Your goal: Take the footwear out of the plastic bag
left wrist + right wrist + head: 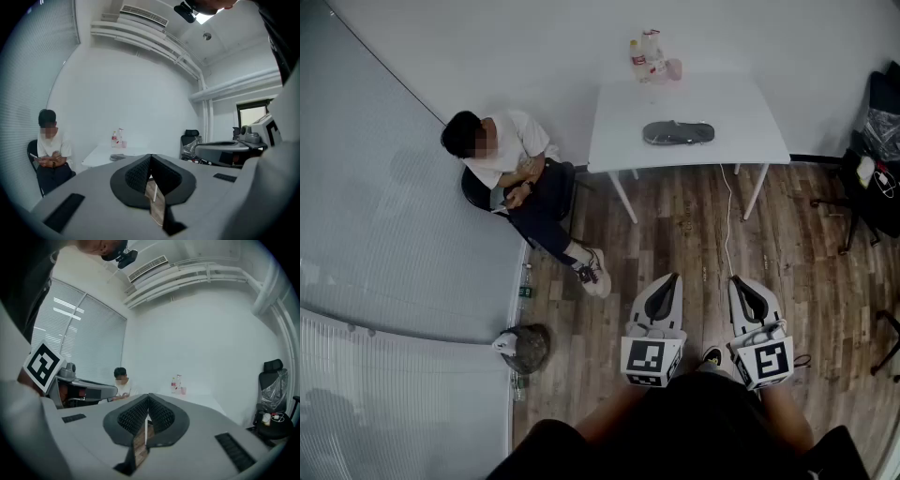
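Note:
A dark shoe in a clear plastic bag (678,133) lies on the white table (741,131) at the far side of the room; in the left gripper view the bag (117,157) is a small grey shape on the tabletop. My left gripper (674,277) and right gripper (737,280) are held side by side over the wooden floor, well short of the table, both pointing toward it. Both are shut with nothing between the pads. In the gripper views, the left gripper (150,158) and the right gripper (148,397) show their ribbed pads pressed together.
Bottles (645,56) stand at the table's back edge. A person (520,173) sits on a chair left of the table, feet stretched onto the floor. A black office chair (874,159) with a bag stands at the right. A cable (728,220) hangs off the table. A small bin (525,348) sits by the left wall.

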Tool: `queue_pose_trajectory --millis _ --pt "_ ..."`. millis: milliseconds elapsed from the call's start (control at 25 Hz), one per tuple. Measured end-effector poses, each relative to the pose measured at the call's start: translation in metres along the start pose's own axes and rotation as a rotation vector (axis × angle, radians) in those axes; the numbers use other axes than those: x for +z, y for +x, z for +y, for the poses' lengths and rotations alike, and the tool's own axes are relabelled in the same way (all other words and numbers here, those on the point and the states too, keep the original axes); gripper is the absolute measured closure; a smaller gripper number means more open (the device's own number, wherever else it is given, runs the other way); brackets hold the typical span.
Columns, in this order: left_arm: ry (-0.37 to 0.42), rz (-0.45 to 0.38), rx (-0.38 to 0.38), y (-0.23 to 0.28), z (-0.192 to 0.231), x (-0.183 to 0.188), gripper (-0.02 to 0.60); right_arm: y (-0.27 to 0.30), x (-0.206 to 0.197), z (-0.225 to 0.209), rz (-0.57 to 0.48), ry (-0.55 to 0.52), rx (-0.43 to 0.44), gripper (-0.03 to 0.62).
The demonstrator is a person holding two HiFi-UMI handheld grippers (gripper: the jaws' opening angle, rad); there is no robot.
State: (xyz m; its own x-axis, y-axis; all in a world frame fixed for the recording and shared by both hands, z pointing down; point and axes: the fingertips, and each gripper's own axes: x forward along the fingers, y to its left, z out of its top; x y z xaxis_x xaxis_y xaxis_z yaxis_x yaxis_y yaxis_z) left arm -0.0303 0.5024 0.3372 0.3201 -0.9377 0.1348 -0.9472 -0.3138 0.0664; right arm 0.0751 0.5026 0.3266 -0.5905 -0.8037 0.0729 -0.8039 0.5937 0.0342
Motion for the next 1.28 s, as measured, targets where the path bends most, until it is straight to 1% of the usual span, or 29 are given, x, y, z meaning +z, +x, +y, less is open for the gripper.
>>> queue_pose_trajectory --millis 200,480,640,760,960,1120,1280 --pt "-0.002 0.006 0.019 -0.006 0.008 -0.001 0.561 0.003 0.007 0.008 -0.031 -0.002 0.030 0.577" --pt "-0.004 0.011 0.030 -0.009 0.018 0.000 0.561 0.004 0.005 0.008 -0.020 0.011 0.017 0.577" --pt "0.007 -0.003 0.028 -0.009 0.028 0.004 0.560 0.009 0.011 0.003 -0.051 0.037 0.012 0.577" --pt "0.012 -0.012 0.029 -0.012 0.043 0.005 0.561 0.016 0.014 0.002 -0.061 0.043 0.012 0.577" --pt "0.011 -0.023 0.044 -0.016 0.070 0.008 0.561 0.029 0.015 0.004 -0.050 0.091 -0.027 0.577" --pt "-0.003 -0.024 0.036 -0.013 0.093 0.011 0.561 0.046 0.024 0.007 -0.056 0.089 -0.041 0.577" --pt "-0.012 -0.014 0.024 -0.018 0.116 0.006 0.561 0.057 0.028 0.020 -0.047 0.069 -0.058 0.577"
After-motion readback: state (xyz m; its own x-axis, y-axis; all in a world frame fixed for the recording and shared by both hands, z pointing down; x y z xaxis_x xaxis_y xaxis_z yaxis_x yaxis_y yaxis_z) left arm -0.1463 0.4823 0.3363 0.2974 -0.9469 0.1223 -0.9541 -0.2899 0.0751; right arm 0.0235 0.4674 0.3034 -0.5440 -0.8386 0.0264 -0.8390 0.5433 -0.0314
